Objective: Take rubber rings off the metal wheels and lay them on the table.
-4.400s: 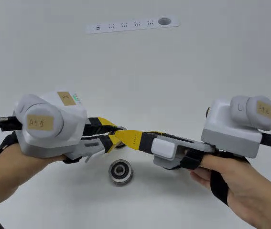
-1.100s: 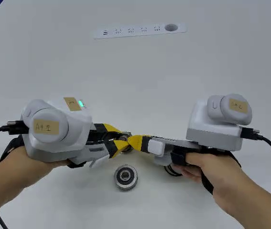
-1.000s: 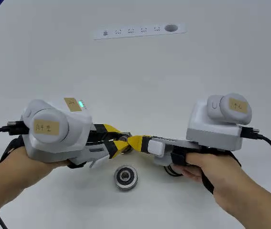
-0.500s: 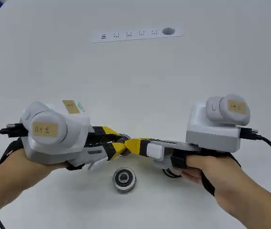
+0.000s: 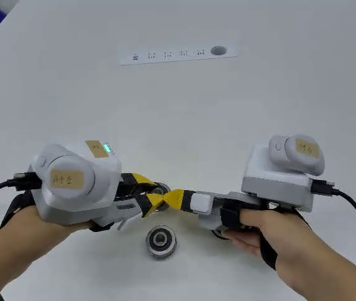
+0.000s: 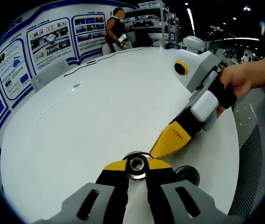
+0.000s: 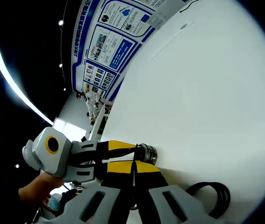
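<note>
My left gripper (image 5: 156, 191) (image 6: 136, 164) is shut on a small metal wheel (image 5: 161, 188) (image 6: 136, 166) (image 7: 147, 152), held just above the white table (image 5: 184, 113). My right gripper (image 5: 169, 199) (image 7: 133, 163) comes in from the right with its yellow jaws pressed together. Its tip (image 6: 162, 148) touches the held wheel's rim; I cannot make out whether anything is pinched there. A second metal wheel (image 5: 161, 241) (image 6: 188, 174) lies flat on the table below the two grippers. A loose black rubber ring (image 5: 218, 233) (image 7: 211, 193) lies on the table under the right hand.
A white power strip (image 5: 176, 54) lies at the far side of the table. Black cables (image 5: 353, 207) trail from both grippers. A person (image 6: 118, 28) stands beyond the table's far end, near wall posters.
The grippers have stayed joined at the held wheel, drifting slightly toward me. The head camera has shifted. The table wheel and loose ring lie where they were.
</note>
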Tool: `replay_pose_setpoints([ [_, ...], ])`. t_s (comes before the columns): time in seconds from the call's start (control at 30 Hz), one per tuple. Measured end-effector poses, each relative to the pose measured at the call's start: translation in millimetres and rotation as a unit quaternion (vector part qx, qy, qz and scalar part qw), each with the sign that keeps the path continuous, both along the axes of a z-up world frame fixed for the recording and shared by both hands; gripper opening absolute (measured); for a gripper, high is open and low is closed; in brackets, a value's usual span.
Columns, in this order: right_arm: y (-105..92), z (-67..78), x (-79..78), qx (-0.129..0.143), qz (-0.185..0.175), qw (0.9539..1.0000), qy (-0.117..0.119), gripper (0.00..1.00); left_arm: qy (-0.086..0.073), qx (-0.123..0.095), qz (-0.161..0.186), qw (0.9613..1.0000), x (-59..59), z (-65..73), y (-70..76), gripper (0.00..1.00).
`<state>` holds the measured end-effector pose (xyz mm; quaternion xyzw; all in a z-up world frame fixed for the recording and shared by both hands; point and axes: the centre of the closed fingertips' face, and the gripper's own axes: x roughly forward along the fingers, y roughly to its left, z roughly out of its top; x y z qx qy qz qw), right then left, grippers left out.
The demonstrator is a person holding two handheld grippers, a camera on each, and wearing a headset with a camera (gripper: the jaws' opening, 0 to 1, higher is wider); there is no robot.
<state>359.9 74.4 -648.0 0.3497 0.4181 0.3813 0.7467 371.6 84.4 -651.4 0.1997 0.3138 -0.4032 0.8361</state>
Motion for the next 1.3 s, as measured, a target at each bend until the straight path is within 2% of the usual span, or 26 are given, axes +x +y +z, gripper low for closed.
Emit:
replay_pose_setpoints([
  [0.07,0.2,-0.4,-0.8,-0.001,0.000,1.0000,0.003,0.01,0.000,0.007,-0.004,1.0000,-0.6,0.3,0.4,0.14],
  [0.2,1.4,0.8,-1.8,-0.001,-0.002,1.0000,0.003,0.01,-0.003,0.000,0.001,1.0000,-1.3,6.2,2.2,0.14],
  [0.27,1.8,1.5,-1.9,-0.002,-0.004,1.0000,0.003,0.01,-0.010,0.000,0.005,0.9999,-1.4,10.6,4.3,0.17],
  [0.4,4.5,4.4,-0.6,0.004,-0.008,1.0000,0.003,0.01,-0.013,0.001,0.009,0.9999,-4.6,15.9,10.7,0.21],
  [0.47,6.9,8.3,0.2,0.012,-0.010,0.9999,0.002,0.01,-0.017,0.009,0.012,0.9998,-7.0,17.1,16.1,0.21],
  [0.73,8.4,33.3,8.8,0.061,-0.033,0.9975,-0.010,0.01,-0.024,0.004,0.037,0.9990,-19.4,25.4,29.1,0.23],
  [0.87,-6.5,37.1,10.0,0.062,-0.045,0.9970,-0.012,0.01,-0.026,-0.002,0.049,0.9984,-24.0,28.6,32.2,0.23],
  [0.97,-26.3,34.7,9.9,0.061,-0.065,0.9960,-0.004,0.01,-0.032,-0.009,0.055,0.9979,-26.0,32.6,32.0,0.24],
  [1.1,-51.3,23.4,2.0,0.050,-0.085,0.9950,0.011,0.01,-0.038,-0.042,0.078,0.9953,-25.7,41.4,28.6,0.23],
  [1.2,-65.4,14.9,-7.1,0.043,-0.099,0.9937,0.027,0.01,-0.042,-0.046,0.079,0.9949,-26.9,43.6,26.0,0.23],
  [1.3,-77.7,9.4,-14.9,0.041,-0.109,0.9926,0.033,0.01,-0.044,-0.049,0.077,0.9949,-28.7,43.7,23.6,0.23],
])
